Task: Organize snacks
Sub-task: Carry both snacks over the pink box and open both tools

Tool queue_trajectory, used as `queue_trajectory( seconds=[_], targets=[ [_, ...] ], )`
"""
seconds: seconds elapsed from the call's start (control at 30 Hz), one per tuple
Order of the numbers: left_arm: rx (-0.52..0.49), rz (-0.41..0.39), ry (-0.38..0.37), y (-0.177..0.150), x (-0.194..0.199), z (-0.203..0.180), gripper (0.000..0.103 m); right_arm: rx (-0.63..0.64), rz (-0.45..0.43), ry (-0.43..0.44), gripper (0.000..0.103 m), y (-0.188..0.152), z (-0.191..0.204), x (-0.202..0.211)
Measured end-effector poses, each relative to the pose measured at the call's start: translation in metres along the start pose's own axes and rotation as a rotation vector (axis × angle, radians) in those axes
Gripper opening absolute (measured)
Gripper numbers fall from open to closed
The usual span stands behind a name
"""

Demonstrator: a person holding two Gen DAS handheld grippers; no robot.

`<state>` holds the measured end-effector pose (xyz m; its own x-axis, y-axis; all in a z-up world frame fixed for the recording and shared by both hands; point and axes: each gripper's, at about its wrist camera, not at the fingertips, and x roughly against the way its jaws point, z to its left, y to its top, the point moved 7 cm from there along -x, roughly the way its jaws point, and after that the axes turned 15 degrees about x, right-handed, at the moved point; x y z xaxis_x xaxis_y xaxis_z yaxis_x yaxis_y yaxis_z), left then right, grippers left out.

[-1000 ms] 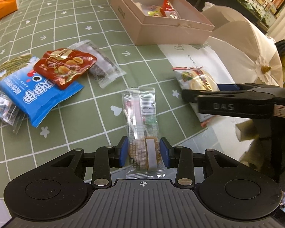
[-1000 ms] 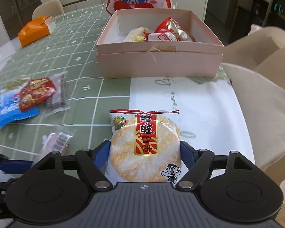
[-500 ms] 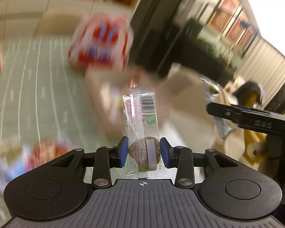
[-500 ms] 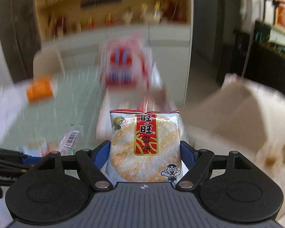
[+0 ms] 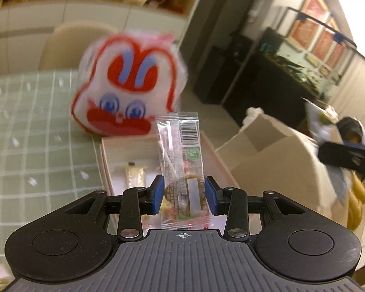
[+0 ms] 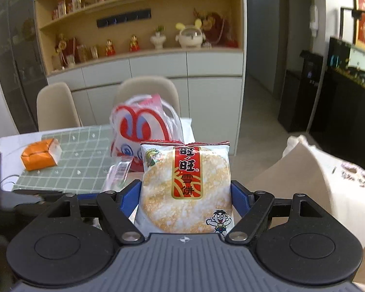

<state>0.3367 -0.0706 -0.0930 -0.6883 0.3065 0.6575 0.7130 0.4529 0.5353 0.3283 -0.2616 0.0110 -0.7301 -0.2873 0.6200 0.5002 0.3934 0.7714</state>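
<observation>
The left gripper [image 5: 183, 196] has its blue fingers [image 5: 157, 196] on both sides of a clear sachet [image 5: 181, 170], which stands upright between them; the jaws are easing open, about half wide, and the sachet has not dropped. Beyond it, at twelve o'clock, sits an open box [image 5: 104, 160] with a pale snack [image 5: 135, 178] inside, on a green checked table [image 5: 36, 133]. A rabbit-face bag [image 5: 126, 85] stands just behind the box, blurred. The right gripper [image 6: 186, 199] holds a rice cracker pack [image 6: 186, 187] upright, its fingers [image 6: 130, 198] wide apart and pressed against both edges. From the right wrist view, an orange box [image 6: 40, 158] lies at ten o'clock on the table, with chairs [image 6: 56, 107] and shelves [image 6: 138, 24] beyond.
</observation>
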Motion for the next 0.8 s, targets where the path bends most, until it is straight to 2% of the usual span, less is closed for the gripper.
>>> queue_trajectory(
  seconds=[0.1,0.17,0.23,0.3,0.5,0.6,0.63,0.7,0.8],
  targets=[
    [0.012,0.061,0.061,-0.006,-0.042,0.017,0.045,0.005,0.045,0.032,0.077,-0.009,-0.006,-0.030],
    [-0.015,0.021,0.129,-0.007,-0.050,0.023,0.044,0.019,0.075,0.057,0.077,-0.014,-0.007,-0.050],
    [-0.001,-0.047,0.123,-0.005,-0.042,0.023,0.044,0.032,0.091,0.087,0.077,-0.018,-0.008,-0.066],
    [0.059,-0.079,0.096,-0.002,-0.029,0.025,0.044,0.043,0.105,0.114,0.077,-0.021,-0.007,-0.083],
    [0.142,-0.077,0.125,-0.021,0.012,0.037,0.044,0.066,0.127,0.218,0.078,-0.022,0.013,-0.131],
    [0.205,-0.058,0.124,-0.044,0.035,0.043,0.044,0.038,0.126,0.343,0.078,-0.018,0.033,-0.163],
    [0.214,-0.051,0.128,-0.052,0.041,0.046,0.044,0.031,0.148,0.377,0.078,-0.018,0.040,-0.176],
    [0.225,-0.035,0.141,-0.068,0.051,0.053,0.044,0.003,0.208,0.388,0.078,-0.023,0.046,-0.200],
    [0.265,-0.021,0.149,-0.083,0.056,0.066,0.044,-0.049,0.258,0.414,0.078,-0.029,0.046,-0.213]
  ],
)
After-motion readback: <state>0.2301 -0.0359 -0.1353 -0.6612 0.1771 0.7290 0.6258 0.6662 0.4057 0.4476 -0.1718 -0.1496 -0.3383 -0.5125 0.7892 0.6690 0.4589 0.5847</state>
